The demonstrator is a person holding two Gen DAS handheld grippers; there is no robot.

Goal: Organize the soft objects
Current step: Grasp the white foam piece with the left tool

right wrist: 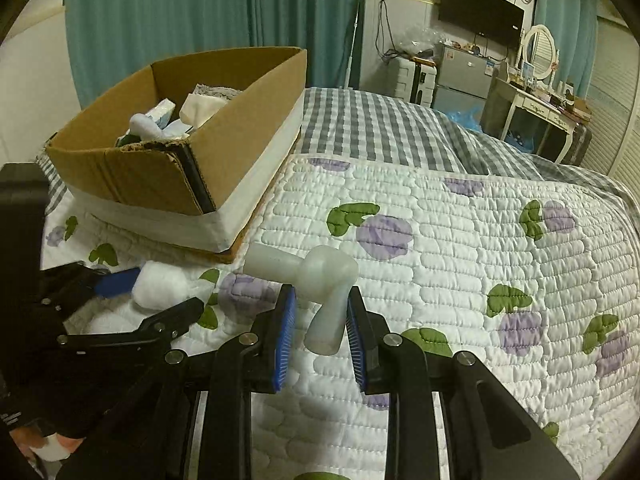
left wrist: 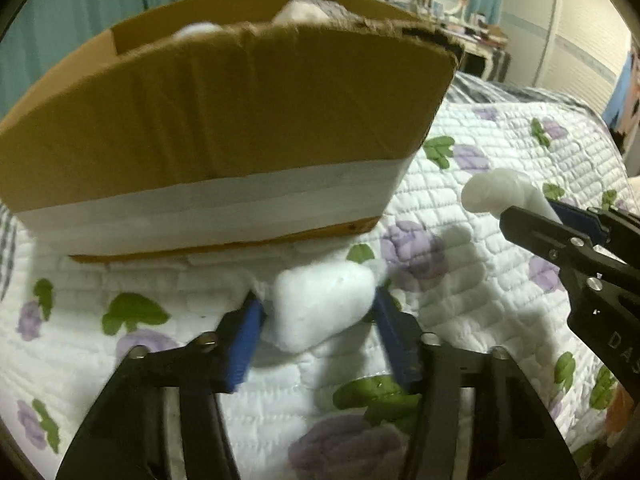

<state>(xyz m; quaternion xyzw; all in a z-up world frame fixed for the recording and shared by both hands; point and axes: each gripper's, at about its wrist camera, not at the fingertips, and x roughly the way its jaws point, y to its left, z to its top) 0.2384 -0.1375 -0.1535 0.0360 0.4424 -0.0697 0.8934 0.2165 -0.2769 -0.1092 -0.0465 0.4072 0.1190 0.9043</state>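
A white fluffy cotton wad (left wrist: pixel 322 306) lies on the floral quilt just in front of the cardboard box (left wrist: pixel 224 120). My left gripper (left wrist: pixel 316 308) has its blue pads on both sides of the wad, touching it. The wad also shows in the right wrist view (right wrist: pixel 160 286). My right gripper (right wrist: pixel 322 308) is shut on the stem of a white soft T-shaped piece (right wrist: pixel 316 276), held just above the quilt. The piece and right gripper show at right in the left wrist view (left wrist: pixel 500 190). The box (right wrist: pixel 240 152) holds several soft items (right wrist: pixel 160 122).
The quilt (right wrist: pixel 460 240) covers the bed, with a grey checked sheet (right wrist: pixel 380 124) beyond it. Teal curtains (right wrist: pixel 180 8), a small fridge (right wrist: pixel 464 76), a wall TV and a dressing table (right wrist: pixel 536 96) stand behind the bed.
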